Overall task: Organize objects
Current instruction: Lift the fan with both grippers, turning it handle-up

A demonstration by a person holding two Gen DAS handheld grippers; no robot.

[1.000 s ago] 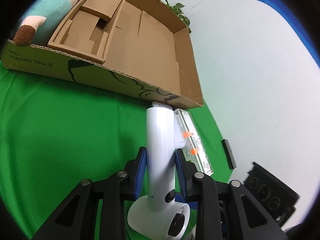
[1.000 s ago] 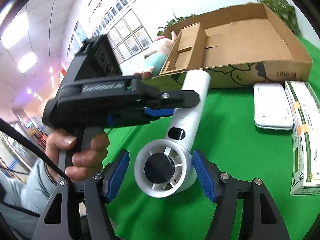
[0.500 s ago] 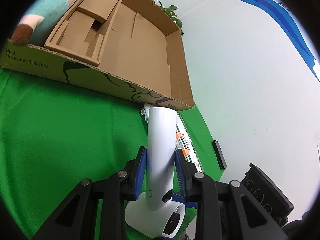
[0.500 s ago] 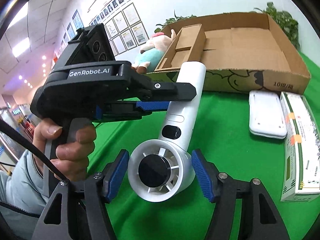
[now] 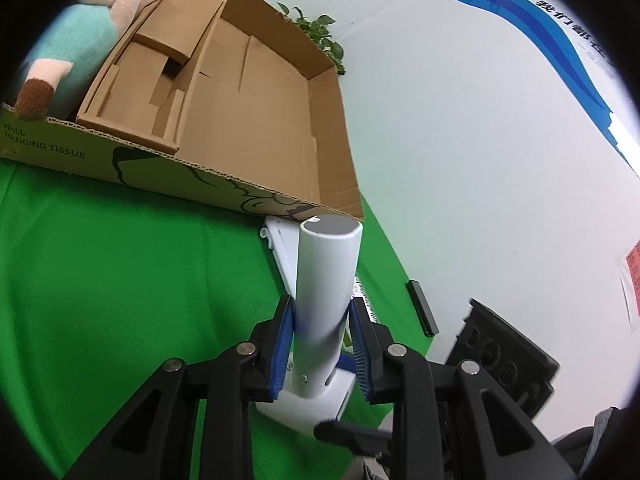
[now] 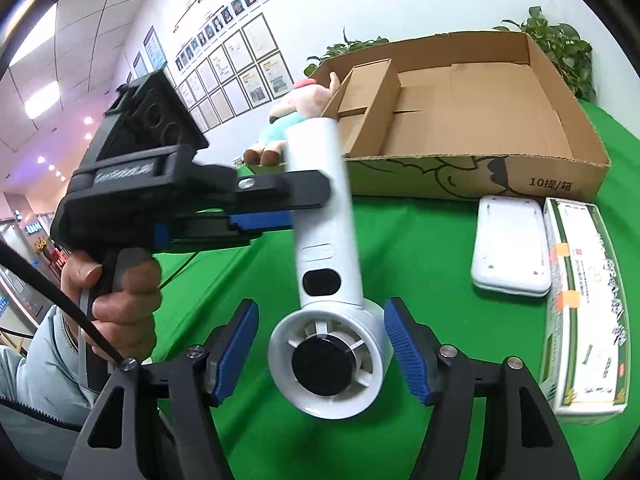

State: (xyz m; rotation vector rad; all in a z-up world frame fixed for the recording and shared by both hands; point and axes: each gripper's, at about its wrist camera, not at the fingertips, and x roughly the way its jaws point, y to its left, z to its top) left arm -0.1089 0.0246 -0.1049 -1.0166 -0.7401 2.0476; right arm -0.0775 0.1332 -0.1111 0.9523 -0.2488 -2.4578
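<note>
Left wrist view: my left tongs [image 5: 322, 322] clamp the white handheld fan [image 5: 324, 280] by its handle at lower centre. Right wrist view: my right tongs [image 6: 320, 346] stand wide, the fan's round head between them untouched, above the green tabletop [image 6: 420, 264].

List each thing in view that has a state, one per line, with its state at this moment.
left gripper: shut on the fan's handle
right gripper: open, pads either side of the fan head, apart from it
handheld fan: held off the cloth, handle up
cardboard box: open-topped
plush toy: lying at box's end
</note>
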